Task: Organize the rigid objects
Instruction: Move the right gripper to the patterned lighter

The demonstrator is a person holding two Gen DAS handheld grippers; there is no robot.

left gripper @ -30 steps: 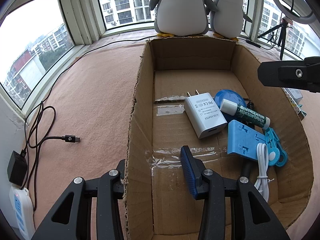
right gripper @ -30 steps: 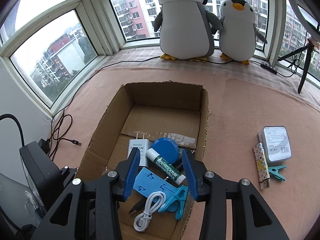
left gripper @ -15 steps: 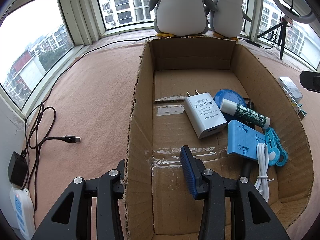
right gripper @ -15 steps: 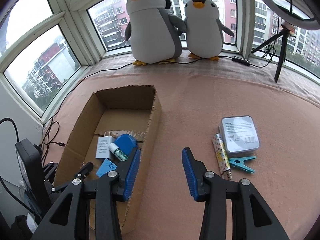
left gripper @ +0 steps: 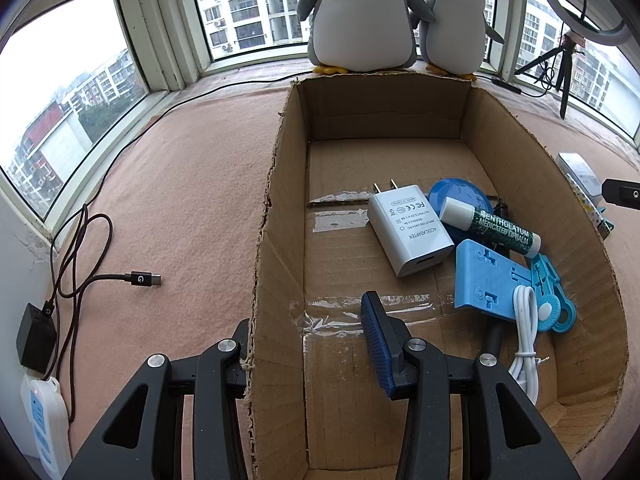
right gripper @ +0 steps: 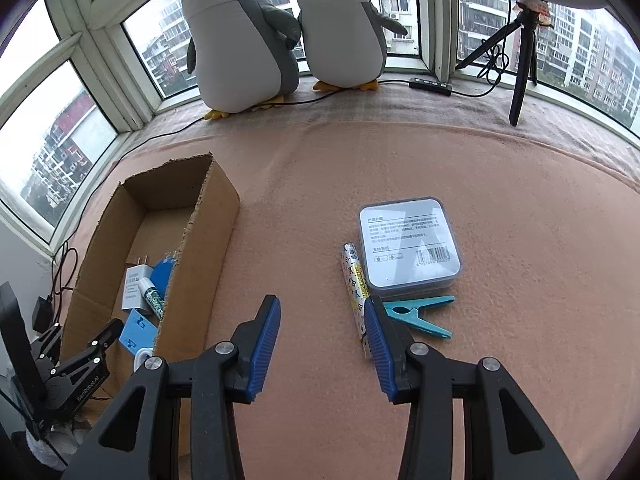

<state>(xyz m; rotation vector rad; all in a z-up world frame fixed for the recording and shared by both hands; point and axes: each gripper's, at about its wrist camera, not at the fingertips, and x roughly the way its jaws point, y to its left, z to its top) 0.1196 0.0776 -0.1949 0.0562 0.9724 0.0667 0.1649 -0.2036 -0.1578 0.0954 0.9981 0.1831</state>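
An open cardboard box (left gripper: 280, 208) holds a white charger (left gripper: 410, 232), a lip balm stick (left gripper: 492, 228), a blue round lid (left gripper: 460, 196), a blue plastic part (left gripper: 492, 280), a teal clip (left gripper: 554, 304) and a coiled white cable (left gripper: 526, 332). My left gripper (left gripper: 306, 316) is open and straddles the box's left wall, one finger outside, one inside. On the blanket right of the box lie a white square case (right gripper: 408, 248), a patterned tube (right gripper: 354, 280) and a teal clothes peg (right gripper: 420, 316). My right gripper (right gripper: 322, 304) hangs open and empty over the blanket, its right fingertip just over the tube's near end.
Two plush penguins (right gripper: 240, 40) stand on the window sill behind the box. A tripod (right gripper: 520, 60) and a cable switch (right gripper: 430, 84) sit at the back right. Left of the box lie a black charging cable (left gripper: 140, 279) and a white power strip (left gripper: 42, 412).
My right gripper has swung to the right, from above the box's contents to over the blanket beside the tube and peg. The left gripper and the box have stayed put.
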